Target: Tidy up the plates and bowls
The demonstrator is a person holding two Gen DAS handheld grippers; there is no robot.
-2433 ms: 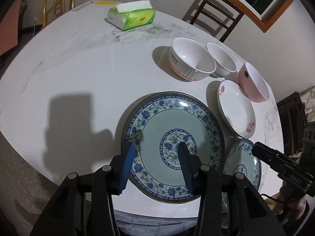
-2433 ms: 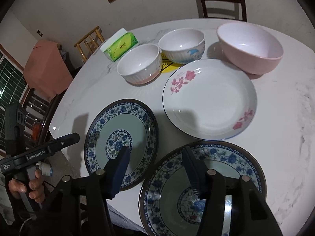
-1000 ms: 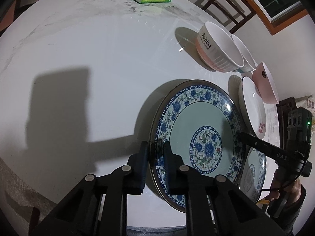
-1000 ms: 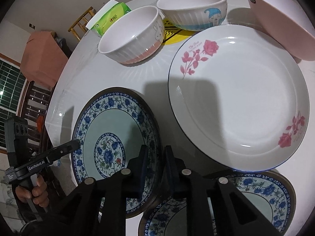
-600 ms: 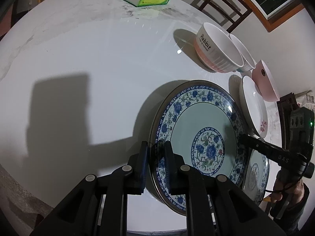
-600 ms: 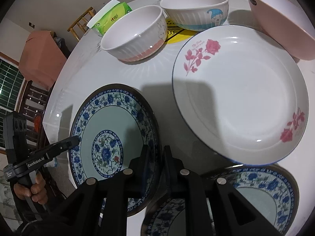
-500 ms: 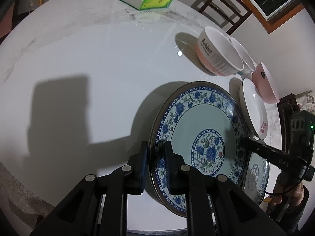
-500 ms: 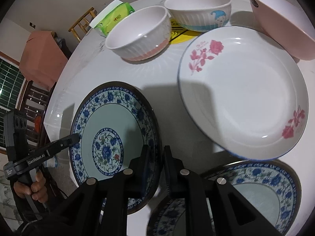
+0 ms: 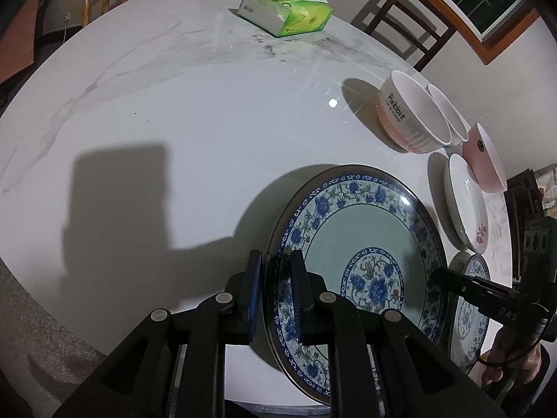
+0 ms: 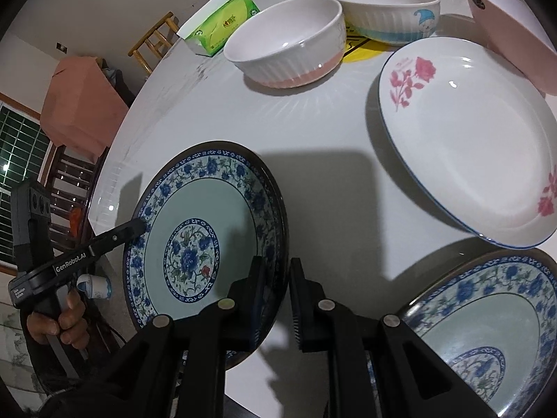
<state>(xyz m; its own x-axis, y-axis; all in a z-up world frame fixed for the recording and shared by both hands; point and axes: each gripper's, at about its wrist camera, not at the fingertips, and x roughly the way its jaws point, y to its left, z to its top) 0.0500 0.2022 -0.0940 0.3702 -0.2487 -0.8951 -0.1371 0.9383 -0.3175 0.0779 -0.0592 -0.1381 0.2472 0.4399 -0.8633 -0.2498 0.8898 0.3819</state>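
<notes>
A large blue-and-white floral plate (image 9: pixel 369 244) (image 10: pixel 195 223) is held by both grippers, one on each side of its rim, lifted off the white table. My left gripper (image 9: pixel 275 292) is shut on its left rim. My right gripper (image 10: pixel 276 292) is shut on its right rim. A second blue floral plate (image 10: pixel 487 320) (image 9: pixel 470 310) lies at the table's near edge. A white rose plate (image 10: pixel 470 139), a white-and-pink ribbed bowl (image 10: pixel 289 41), a white cartoon bowl (image 10: pixel 386 7) and a pink bowl (image 10: pixel 508 24) stand beyond.
A green tissue pack (image 9: pixel 289 14) lies at the far side of the marble table (image 9: pixel 174 111). Wooden chairs (image 9: pixel 407 17) stand around the table. A yellow mat (image 10: pixel 358 48) lies under the bowls.
Both grippers closed on opposite rims of the large floral plate. The plate has since risen and tilted a little off the table.
</notes>
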